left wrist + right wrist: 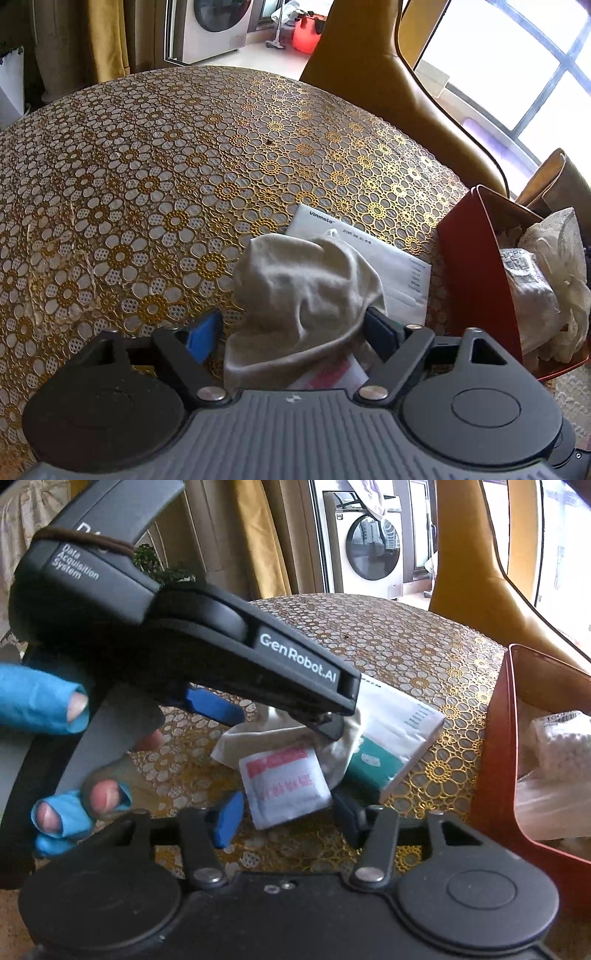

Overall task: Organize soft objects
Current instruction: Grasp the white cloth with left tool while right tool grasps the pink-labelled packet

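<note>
Here, nearest the left wrist camera, left tongs [291, 332] spread wide around a crumpled beige cloth [303, 291], blue pad [202, 338] clear of the fabric on one side, dark pad against its edge on the other; whether the cloth is actually pinched, impossible to tell. Nearest the right wrist camera, right tongs [286, 818] parted and empty, framing a small white sachet with red print [284, 788] flat on the tabletop [424, 657]. Just behind the sachet, the same beige cloth [258, 740] bunched under the black body of the left tongs [284, 718], held by a hand in blue fingertip covers [40, 701]. Beside the cloth, a white-and-green tissue pack [391, 746], partly tucked beneath it. To the right, a red bin [476, 273] on the tabletop's edge, holding white wrapped bundles [546, 280]. Farther back, gold floral lace across the tabletop, a tan chair [388, 96], then a washing machine [369, 546] by yellow curtains [258, 535].
</note>
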Action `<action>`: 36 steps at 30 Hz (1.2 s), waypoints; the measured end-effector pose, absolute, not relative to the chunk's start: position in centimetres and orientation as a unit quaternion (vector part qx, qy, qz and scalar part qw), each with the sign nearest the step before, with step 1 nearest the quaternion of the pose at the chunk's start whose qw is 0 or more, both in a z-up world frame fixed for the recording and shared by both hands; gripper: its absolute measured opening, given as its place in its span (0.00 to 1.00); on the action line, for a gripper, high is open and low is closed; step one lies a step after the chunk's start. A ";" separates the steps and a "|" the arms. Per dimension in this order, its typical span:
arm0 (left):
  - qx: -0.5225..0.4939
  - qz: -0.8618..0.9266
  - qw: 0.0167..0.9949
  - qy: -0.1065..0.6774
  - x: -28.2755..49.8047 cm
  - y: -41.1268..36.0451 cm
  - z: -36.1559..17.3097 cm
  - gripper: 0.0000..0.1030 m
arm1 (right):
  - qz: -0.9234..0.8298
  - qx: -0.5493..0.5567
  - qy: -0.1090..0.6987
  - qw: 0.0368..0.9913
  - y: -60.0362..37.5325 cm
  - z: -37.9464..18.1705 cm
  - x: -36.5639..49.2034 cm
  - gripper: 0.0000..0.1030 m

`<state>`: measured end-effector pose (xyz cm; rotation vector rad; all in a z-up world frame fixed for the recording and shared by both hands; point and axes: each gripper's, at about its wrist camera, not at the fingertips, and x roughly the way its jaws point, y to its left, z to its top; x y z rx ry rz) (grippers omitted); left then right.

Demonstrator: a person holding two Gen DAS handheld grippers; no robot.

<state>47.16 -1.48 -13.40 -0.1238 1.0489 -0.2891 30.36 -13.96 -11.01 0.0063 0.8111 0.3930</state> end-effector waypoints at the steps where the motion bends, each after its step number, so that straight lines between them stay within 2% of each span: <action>1: -0.061 -0.141 0.854 0.497 47.0 -1.4 -13.4 0.71 | 0.191 0.003 0.391 0.900 -14.1 -11.0 30.2 0.44; 4: -0.069 -0.146 0.853 0.496 46.7 -1.3 -13.2 0.56 | 0.185 0.005 0.390 0.902 -14.3 -11.0 30.1 0.32; 8: -0.081 -0.151 0.854 0.491 46.2 -0.7 -12.7 0.34 | 0.179 0.017 0.388 0.904 -14.7 -11.1 30.2 0.23; 11: -0.091 -0.150 0.856 0.486 45.6 -0.2 -12.3 0.22 | 0.179 0.020 0.382 0.906 -15.0 -10.9 30.0 0.14; 13: -0.093 -0.147 0.859 0.481 45.2 0.3 -12.2 0.17 | 0.179 0.017 0.376 0.909 -15.0 -10.6 29.7 0.04; 15: -0.097 -0.141 0.861 0.478 44.7 0.7 -12.0 0.16 | 0.180 0.016 0.372 0.911 -15.0 -10.5 29.6 0.00; 25: -0.124 -0.110 0.867 0.469 42.6 4.1 -10.5 0.14 | 0.213 0.016 0.342 0.915 -15.9 -8.8 27.6 0.00; 26: -0.124 -0.109 0.867 0.470 42.4 4.2 -10.4 0.14 | 0.221 0.014 0.348 0.911 -15.8 -8.8 27.6 0.02; 28: -0.123 -0.107 0.868 0.469 42.0 4.4 -10.3 0.14 | 0.224 0.000 0.355 0.908 -15.5 -8.9 27.4 0.21; 30: -0.123 -0.104 0.868 0.470 41.7 4.6 -10.3 0.14 | 0.234 -0.007 0.361 0.903 -15.3 -9.0 27.6 0.28; 32: -0.133 -0.105 0.864 0.474 41.7 4.8 -10.5 0.14 | 0.241 -0.009 0.367 0.899 -14.9 -9.1 27.7 0.43; 33: -0.138 -0.102 0.862 0.477 41.7 4.9 -10.5 0.14 | 0.242 -0.011 0.367 0.898 -14.7 -9.1 27.7 0.54; 34: -0.140 -0.101 0.860 0.479 41.8 4.8 -10.6 0.14 | 0.244 -0.013 0.365 0.898 -14.5 -9.1 27.7 0.60; 36: -0.144 -0.104 0.857 0.483 41.9 4.8 -10.7 0.14 | 0.248 -0.019 0.365 0.897 -13.6 -9.1 27.8 0.62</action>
